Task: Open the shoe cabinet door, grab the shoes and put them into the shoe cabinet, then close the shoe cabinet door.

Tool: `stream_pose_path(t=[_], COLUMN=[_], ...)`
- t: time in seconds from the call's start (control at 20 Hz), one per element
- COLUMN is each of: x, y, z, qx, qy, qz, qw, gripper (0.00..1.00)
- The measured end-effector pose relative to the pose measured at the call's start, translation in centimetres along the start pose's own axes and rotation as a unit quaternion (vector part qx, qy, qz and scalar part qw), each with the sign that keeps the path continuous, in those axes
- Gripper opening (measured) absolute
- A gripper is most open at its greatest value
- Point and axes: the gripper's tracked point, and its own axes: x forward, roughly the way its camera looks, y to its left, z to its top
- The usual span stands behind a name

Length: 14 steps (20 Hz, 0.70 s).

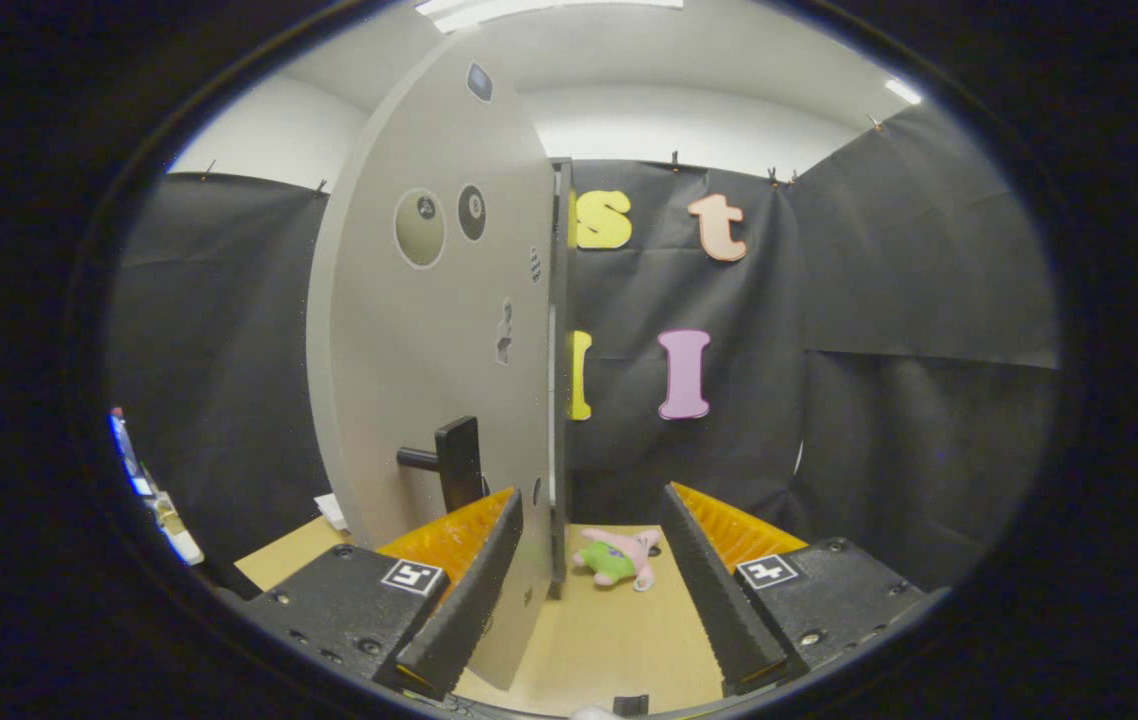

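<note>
Gripper (589,560) fingers wide apart, cabinet door (439,330) edge between them; plush toy (619,557) on wooden tabletop (619,640) beyond

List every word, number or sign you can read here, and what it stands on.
No text reads clearly.
Round stickers on the cabinet door: too blurred to read.
Square markers on the open claw, door edge between its fingers: coded patterns, no words.
</note>
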Motion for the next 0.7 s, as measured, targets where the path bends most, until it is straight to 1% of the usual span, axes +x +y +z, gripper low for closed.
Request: stream_pose_path(t=[0.3,0.45,0.5,0.55,0.7], x=[1.4,2.3,2.4,2.4,2.2], y=[8.2,11.7,13.2,14.6,16.7], z=[0.2,0.6,0.6,0.4,0.2], qx=[0.000,-0.012,-0.009,-0.007,-0.016], qy=[-0.005,-0.011,-0.011,-0.008,-0.004], qz=[0.020,0.020,0.029,0.037,0.043], qw=[1.000,1.000,0.999,0.999,0.999], gripper=[0.92,0.92,0.96,0.97,0.98])
